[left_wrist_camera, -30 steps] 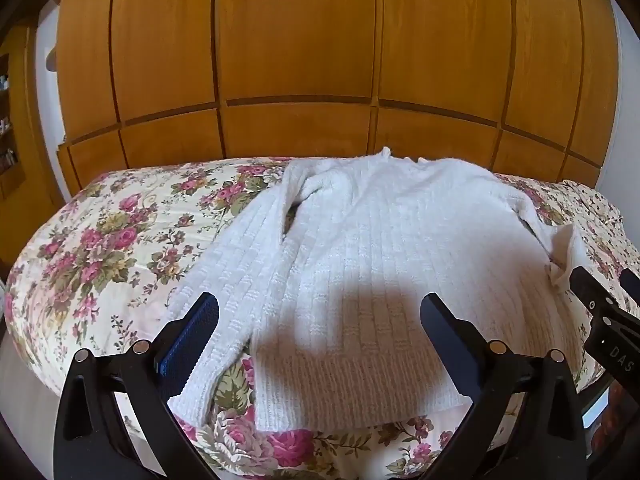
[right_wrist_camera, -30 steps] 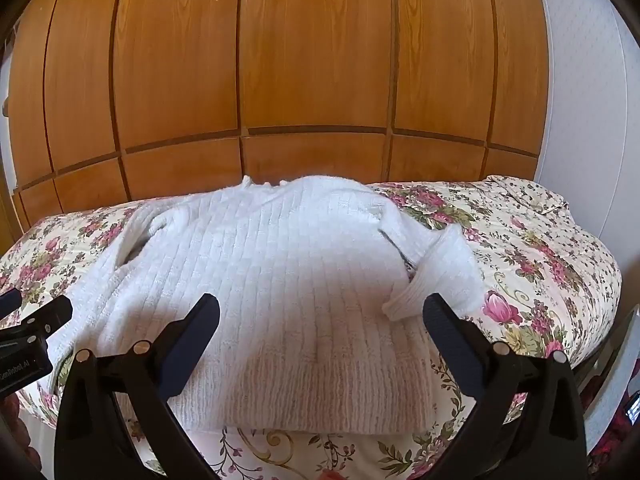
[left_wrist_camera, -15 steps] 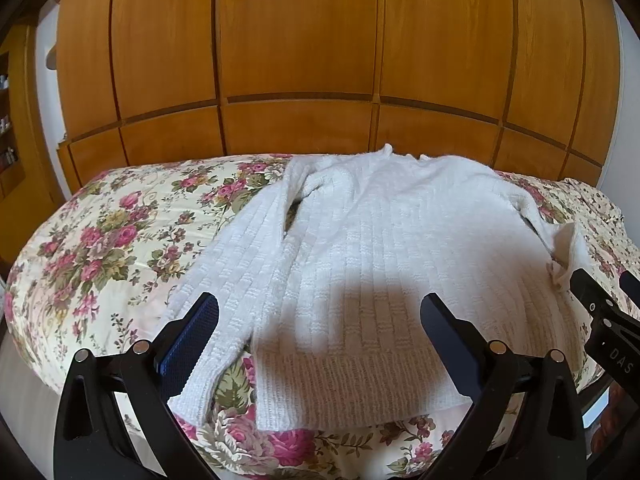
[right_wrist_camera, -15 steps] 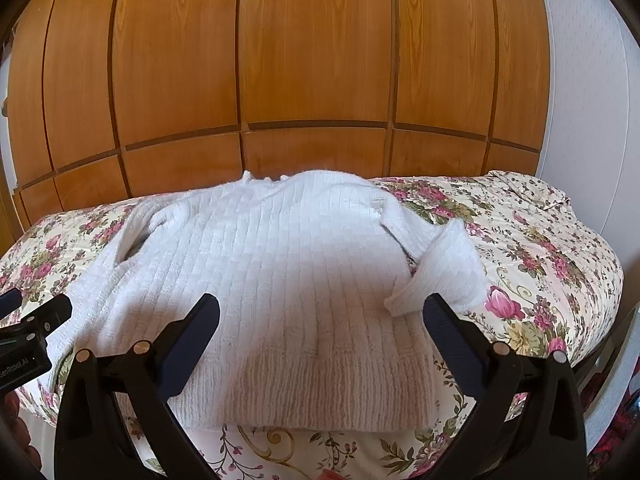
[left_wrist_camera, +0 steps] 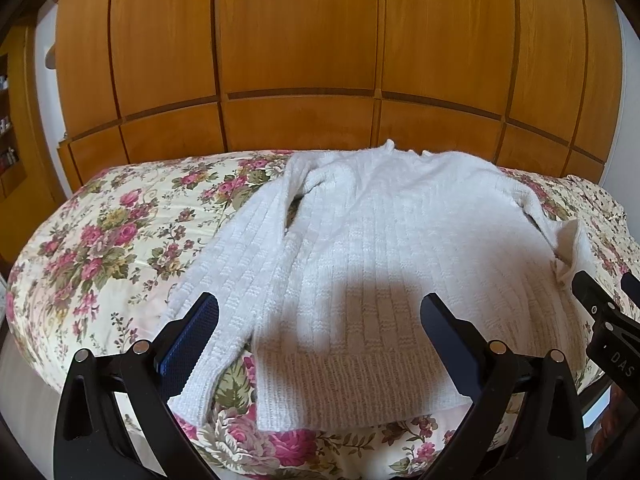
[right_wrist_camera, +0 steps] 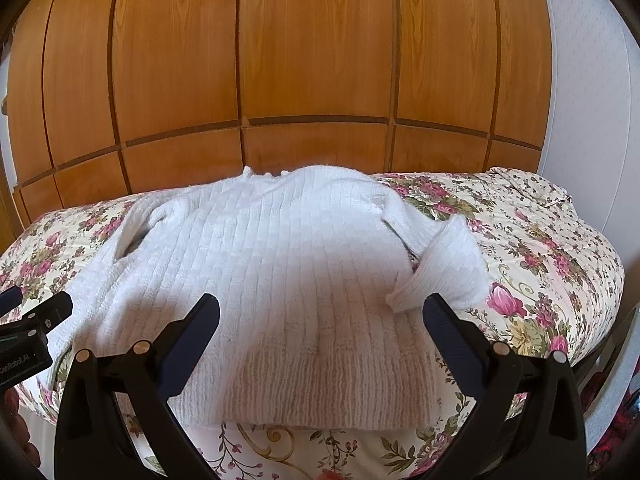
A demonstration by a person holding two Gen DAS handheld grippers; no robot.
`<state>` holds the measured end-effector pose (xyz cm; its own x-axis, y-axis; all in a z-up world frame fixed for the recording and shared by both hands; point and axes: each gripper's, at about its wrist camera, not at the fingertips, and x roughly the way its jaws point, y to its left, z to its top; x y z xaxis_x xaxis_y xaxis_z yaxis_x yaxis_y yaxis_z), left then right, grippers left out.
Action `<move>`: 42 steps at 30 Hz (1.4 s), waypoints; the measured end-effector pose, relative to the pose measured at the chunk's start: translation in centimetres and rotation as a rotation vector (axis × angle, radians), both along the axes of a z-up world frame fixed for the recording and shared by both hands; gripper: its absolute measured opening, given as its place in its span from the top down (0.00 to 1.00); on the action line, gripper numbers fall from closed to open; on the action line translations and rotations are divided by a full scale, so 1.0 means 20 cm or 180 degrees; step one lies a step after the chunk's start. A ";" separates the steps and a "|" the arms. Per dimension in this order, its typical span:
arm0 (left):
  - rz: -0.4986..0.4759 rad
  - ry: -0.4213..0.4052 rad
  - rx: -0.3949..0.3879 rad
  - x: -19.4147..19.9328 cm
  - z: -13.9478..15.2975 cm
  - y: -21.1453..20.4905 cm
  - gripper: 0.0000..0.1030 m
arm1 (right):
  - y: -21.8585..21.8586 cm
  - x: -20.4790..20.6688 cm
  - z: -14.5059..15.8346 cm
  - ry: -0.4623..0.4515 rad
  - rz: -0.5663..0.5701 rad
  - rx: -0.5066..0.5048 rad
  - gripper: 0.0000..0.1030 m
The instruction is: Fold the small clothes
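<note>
The white knit sweater [left_wrist_camera: 384, 256] lies flat on the floral bedspread [left_wrist_camera: 104, 240], hem toward the grippers and neck away at the wooden wardrobe [left_wrist_camera: 304, 40], so its long axis runs straight ahead of both. The left gripper [left_wrist_camera: 320, 320] and the right gripper [right_wrist_camera: 320, 320] hover over the hem, jaws wide apart and holding nothing. The left sleeve [left_wrist_camera: 224, 280] stretches down toward the left gripper, while the right sleeve [right_wrist_camera: 436, 268] (doubled back on itself) sits just ahead of the right one, so I'd guess each takes its own side.

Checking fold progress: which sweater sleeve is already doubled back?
The right-side sleeve of the white ribbed knit sweater, its cuff turned inward; the left-side sleeve lies straight.
</note>
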<state>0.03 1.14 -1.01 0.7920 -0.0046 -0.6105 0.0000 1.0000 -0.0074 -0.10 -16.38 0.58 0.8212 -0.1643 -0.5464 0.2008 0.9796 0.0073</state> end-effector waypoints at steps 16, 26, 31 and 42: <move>0.0008 0.0053 0.0003 0.01 -0.01 -0.02 0.03 | 0.00 0.01 -0.02 0.0035 0.0010 0.0003 0.02; 0.0020 0.0110 0.0007 0.03 -0.02 -0.03 0.03 | 0.00 0.02 -0.02 0.0063 0.0016 0.0006 0.02; 0.0025 0.0135 0.0005 0.03 -0.02 -0.03 0.03 | 0.00 0.02 -0.02 0.0050 0.0022 -0.0007 0.02; 0.0000 0.0235 -0.0018 0.06 -0.04 -0.02 0.03 | 0.01 0.03 -0.04 0.0090 0.0030 0.0017 0.02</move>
<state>1.18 0.66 -1.80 0.7448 -0.0083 -0.6673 -0.0006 0.9999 -0.0130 0.45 -16.23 -0.16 0.8069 -0.1536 -0.5704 0.1918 0.9814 0.0070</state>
